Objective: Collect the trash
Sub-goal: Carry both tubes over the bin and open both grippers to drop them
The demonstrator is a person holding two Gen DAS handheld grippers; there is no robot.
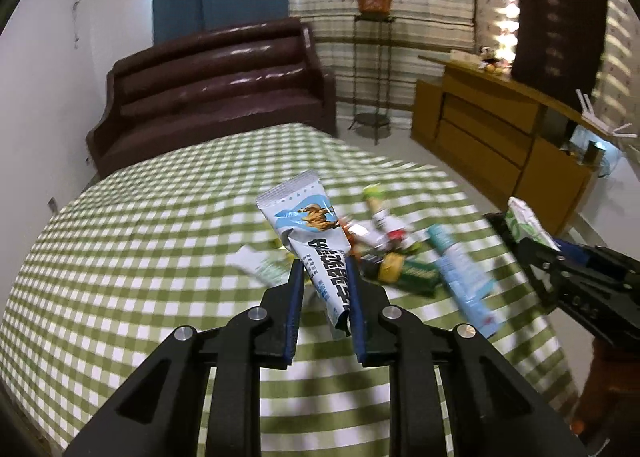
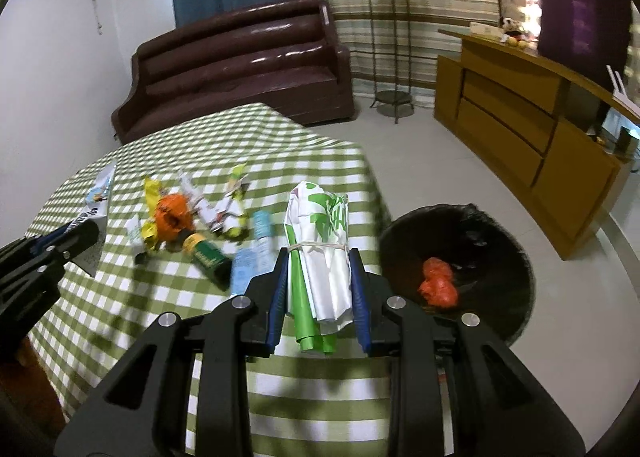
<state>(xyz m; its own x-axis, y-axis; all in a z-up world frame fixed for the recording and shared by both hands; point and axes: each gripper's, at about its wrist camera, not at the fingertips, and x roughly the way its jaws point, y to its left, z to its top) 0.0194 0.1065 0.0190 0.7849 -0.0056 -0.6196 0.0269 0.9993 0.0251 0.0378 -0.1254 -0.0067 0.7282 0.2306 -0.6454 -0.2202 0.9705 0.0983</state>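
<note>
My left gripper is shut on a white and blue snack wrapper and holds it above the green checked tablecloth. My right gripper is shut on a rolled white and green plastic bag tied with a rubber band, near the table's right edge. The bag also shows in the left wrist view. Several loose wrappers lie on the cloth: an orange and yellow one, a dark green packet, a light blue packet. A black-lined bin on the floor holds a red crumpled piece.
A brown leather sofa stands behind the table. A wooden cabinet runs along the right wall. A metal plant stand with a potted plant is in the far corner. Pale floor lies between table and cabinet.
</note>
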